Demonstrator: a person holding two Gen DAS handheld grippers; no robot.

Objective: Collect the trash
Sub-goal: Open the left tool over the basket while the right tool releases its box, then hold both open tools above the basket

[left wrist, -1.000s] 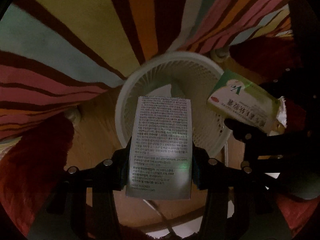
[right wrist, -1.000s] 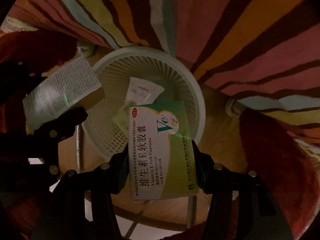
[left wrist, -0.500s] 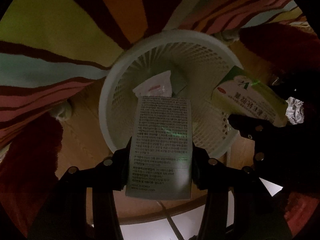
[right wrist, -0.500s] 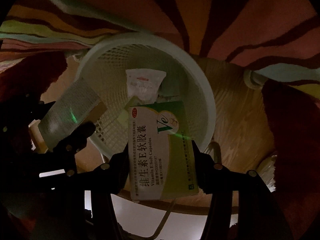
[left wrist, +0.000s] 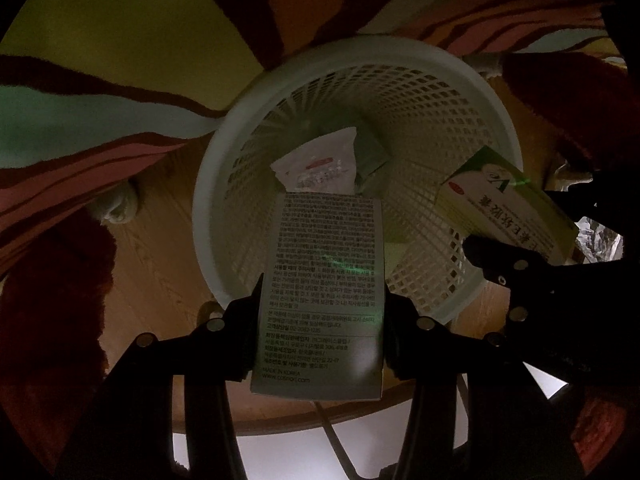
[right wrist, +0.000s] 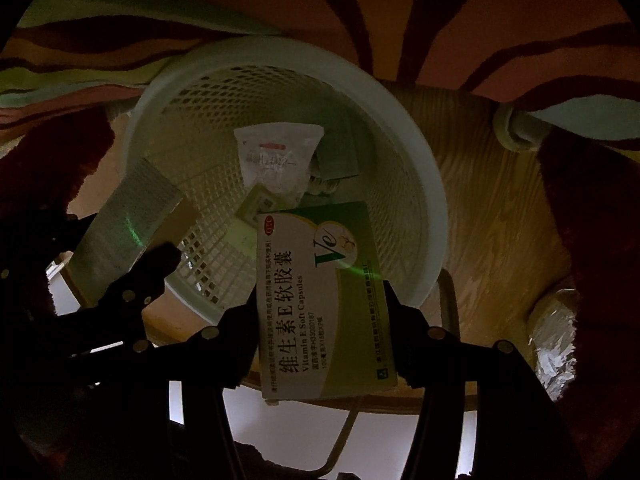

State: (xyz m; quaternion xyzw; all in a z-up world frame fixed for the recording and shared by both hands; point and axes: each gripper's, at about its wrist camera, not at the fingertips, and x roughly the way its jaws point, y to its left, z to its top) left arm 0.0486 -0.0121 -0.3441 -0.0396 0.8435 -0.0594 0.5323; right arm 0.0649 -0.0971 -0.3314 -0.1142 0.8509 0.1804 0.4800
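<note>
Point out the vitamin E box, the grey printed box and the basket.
vitamin E box [right wrist: 320,304], right wrist view, printed front face.
grey printed box [left wrist: 320,292], left wrist view, text panel.
basket [left wrist: 224,152], left wrist view, left rim.

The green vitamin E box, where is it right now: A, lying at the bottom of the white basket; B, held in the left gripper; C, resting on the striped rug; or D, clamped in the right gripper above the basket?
D: the right gripper is shut on the green vitamin E box, which hangs over the white basket and has not been dropped in.
</note>
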